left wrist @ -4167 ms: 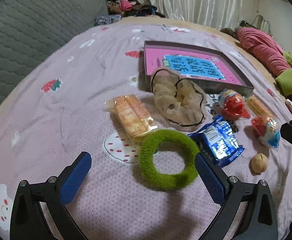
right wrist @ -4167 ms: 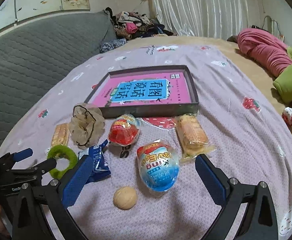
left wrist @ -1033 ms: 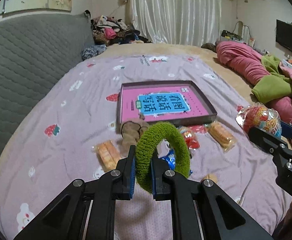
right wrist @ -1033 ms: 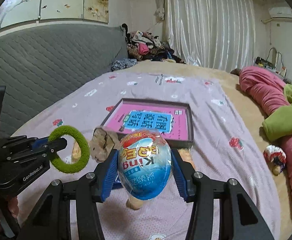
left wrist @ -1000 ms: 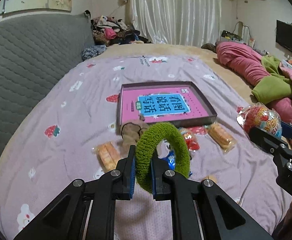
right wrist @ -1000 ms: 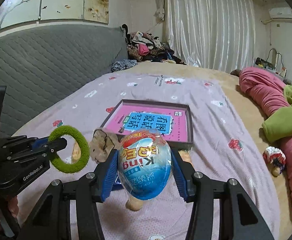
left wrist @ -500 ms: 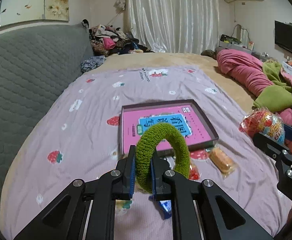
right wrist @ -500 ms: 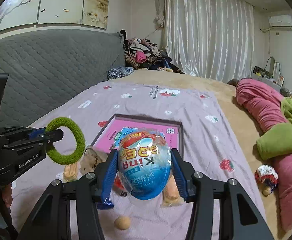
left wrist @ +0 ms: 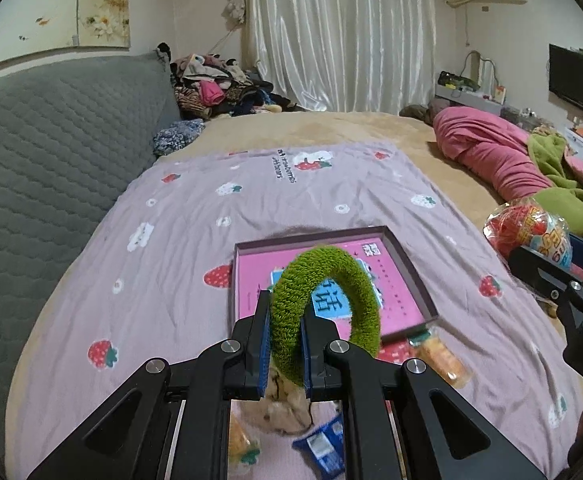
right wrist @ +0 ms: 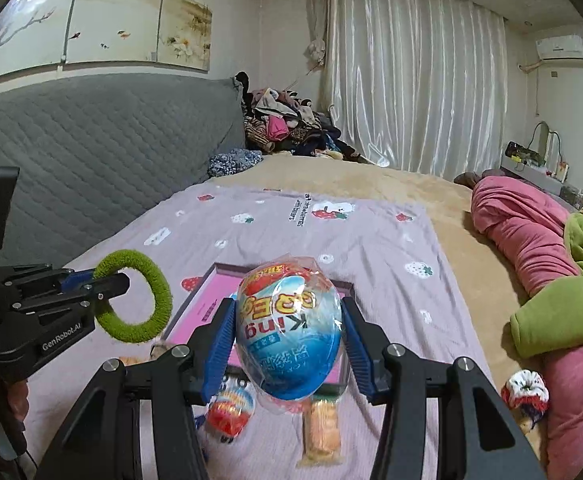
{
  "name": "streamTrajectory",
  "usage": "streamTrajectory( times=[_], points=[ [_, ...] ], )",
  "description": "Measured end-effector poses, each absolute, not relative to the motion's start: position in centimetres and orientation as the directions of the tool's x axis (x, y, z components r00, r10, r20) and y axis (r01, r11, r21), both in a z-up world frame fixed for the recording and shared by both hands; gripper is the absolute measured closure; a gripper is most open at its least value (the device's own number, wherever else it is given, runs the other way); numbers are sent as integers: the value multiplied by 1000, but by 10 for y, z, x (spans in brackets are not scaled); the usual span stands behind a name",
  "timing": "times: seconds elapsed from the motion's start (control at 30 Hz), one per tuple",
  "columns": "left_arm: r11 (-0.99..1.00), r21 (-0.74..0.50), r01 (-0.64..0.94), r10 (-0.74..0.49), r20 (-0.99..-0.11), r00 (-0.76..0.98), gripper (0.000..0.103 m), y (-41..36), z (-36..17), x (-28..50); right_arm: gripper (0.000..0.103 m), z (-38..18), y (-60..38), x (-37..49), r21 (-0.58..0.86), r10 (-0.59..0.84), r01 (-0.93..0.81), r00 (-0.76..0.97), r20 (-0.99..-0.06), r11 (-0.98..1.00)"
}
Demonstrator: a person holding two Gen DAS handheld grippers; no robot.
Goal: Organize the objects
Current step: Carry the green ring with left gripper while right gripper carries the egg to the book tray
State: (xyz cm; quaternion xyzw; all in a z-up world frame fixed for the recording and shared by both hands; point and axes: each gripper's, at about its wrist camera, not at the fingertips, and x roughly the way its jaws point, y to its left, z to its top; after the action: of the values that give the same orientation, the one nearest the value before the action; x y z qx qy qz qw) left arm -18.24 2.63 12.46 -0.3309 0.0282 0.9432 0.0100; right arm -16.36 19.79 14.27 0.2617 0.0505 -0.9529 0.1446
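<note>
Firstly, left wrist view: left gripper (left wrist: 285,344) clamps the green fuzzy ring (left wrist: 325,308) upright, raised above the pink box (left wrist: 331,280). Right wrist view: right gripper (right wrist: 287,344) grips the wrapped blue egg (right wrist: 287,328), held above the box's near edge.

Two fisheye wrist views, each looking forward along its own gripper fingers, held above a bed. Both face the curtained window (left wrist: 343,36) and share the pink shallow box (left wrist: 407,272) below.
</note>
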Motion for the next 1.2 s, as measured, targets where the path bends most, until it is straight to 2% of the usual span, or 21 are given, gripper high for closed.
streamTrajectory(
  times=[0.37,0.77,1.2],
  points=[
    [-998,60,-23,-21,-638,-770,91,31,113,-260,51,127,186,-236,2,-278,326,-804,-525,-945],
    [-998,53,-15,-28,-715,-699,91,18,46,-354,51,76,173,-329,7,-309,372,-759,-573,-928],
    [-999,36,14,-37,-775,-631,91,9,-12,-435,51,-18,177,-406,49,-263,312,-694,-670,-949]
  ],
)
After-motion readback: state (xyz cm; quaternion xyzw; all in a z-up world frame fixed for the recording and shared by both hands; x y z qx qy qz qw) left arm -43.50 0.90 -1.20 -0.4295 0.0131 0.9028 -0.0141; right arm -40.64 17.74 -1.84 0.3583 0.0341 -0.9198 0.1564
